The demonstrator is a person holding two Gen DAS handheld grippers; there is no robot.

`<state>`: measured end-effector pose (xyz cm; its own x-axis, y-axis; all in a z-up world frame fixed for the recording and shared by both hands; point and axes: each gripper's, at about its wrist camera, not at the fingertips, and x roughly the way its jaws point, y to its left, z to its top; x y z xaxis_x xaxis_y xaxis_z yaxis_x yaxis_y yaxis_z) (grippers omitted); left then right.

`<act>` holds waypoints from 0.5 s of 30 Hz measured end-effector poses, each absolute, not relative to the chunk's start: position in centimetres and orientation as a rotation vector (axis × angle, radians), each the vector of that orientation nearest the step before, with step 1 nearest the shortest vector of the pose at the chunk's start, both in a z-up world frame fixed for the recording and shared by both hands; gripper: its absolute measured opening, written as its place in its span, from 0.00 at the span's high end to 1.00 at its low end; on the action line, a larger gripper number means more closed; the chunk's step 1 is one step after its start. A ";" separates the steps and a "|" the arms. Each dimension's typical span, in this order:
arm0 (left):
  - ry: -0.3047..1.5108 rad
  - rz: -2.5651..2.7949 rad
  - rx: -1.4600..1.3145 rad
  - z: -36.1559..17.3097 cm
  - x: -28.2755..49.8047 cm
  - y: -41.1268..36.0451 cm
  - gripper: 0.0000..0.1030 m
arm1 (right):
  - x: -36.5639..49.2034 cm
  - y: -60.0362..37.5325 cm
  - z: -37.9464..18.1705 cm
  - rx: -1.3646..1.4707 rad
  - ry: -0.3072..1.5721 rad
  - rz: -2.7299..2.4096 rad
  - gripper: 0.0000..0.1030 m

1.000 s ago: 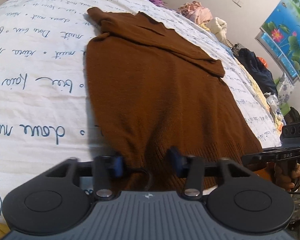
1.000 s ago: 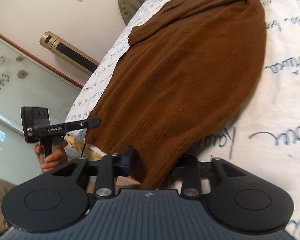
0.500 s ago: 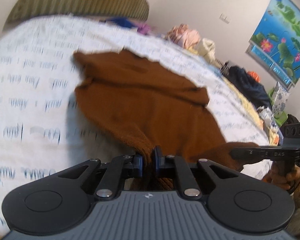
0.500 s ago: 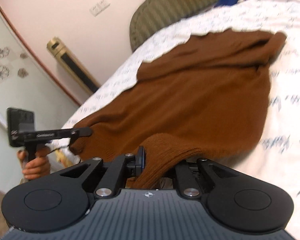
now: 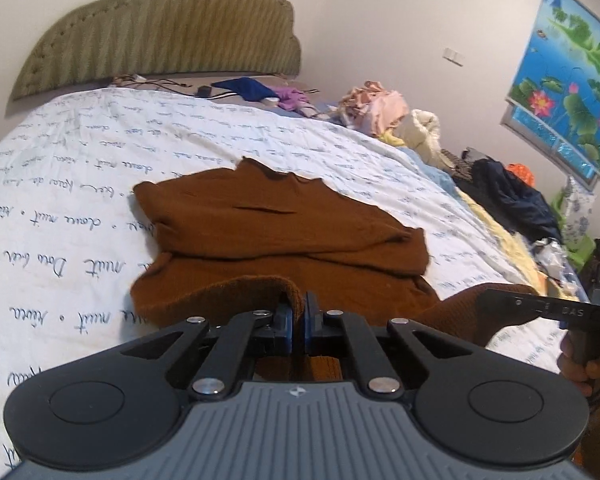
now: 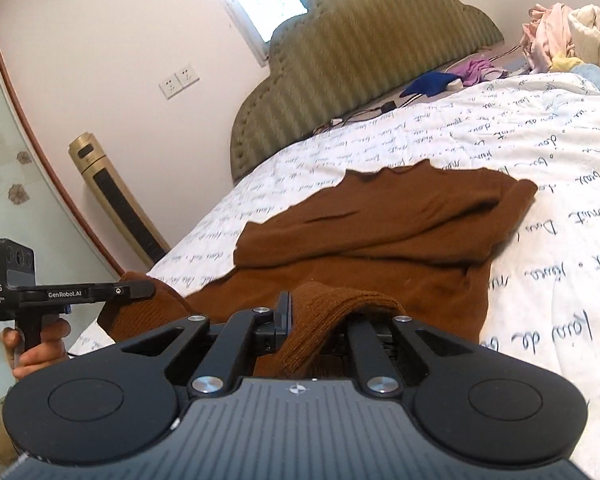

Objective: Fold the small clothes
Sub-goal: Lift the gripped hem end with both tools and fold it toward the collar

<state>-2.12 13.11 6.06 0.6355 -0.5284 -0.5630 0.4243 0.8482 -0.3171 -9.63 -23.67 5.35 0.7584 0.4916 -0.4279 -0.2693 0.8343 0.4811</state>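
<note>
Two tongs of mine are both clamped on the brown sweater [image 5: 276,232]. My left tongs [image 5: 298,322] have just squeezed together on the near hem at its left corner, with the knit pinched between the blue pads. My right tongs [image 6: 320,320] have just been closing too, and they grip the hem at the right corner. Both corners are lifted off the bed [image 5: 60,184]. The far part of the sweater lies flat on the white sheet with blue writing. Loose clothes [image 5: 384,108] are piled at the far right.
</note>
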 end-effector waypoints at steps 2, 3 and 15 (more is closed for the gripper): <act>0.703 -0.532 -0.170 6.1 -1.4 12.9 0.95 | -8.9 -23.8 5.4 0.416 0.566 0.413 0.88; 0.700 -0.523 -0.171 6.1 -1.1 12.9 0.95 | -8.6 -23.9 5.4 0.417 0.562 0.405 0.88; 0.612 -0.375 -0.221 8.7 1.8 13.6 0.95 | -5.6 -25.8 6.4 0.452 0.439 0.302 0.88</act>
<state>1.82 13.58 8.75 0.7541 -0.4052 -0.5169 0.2763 0.9097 -0.3100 -5.64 -25.79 6.38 0.8636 0.3734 -0.3389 -0.1829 0.8582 0.4795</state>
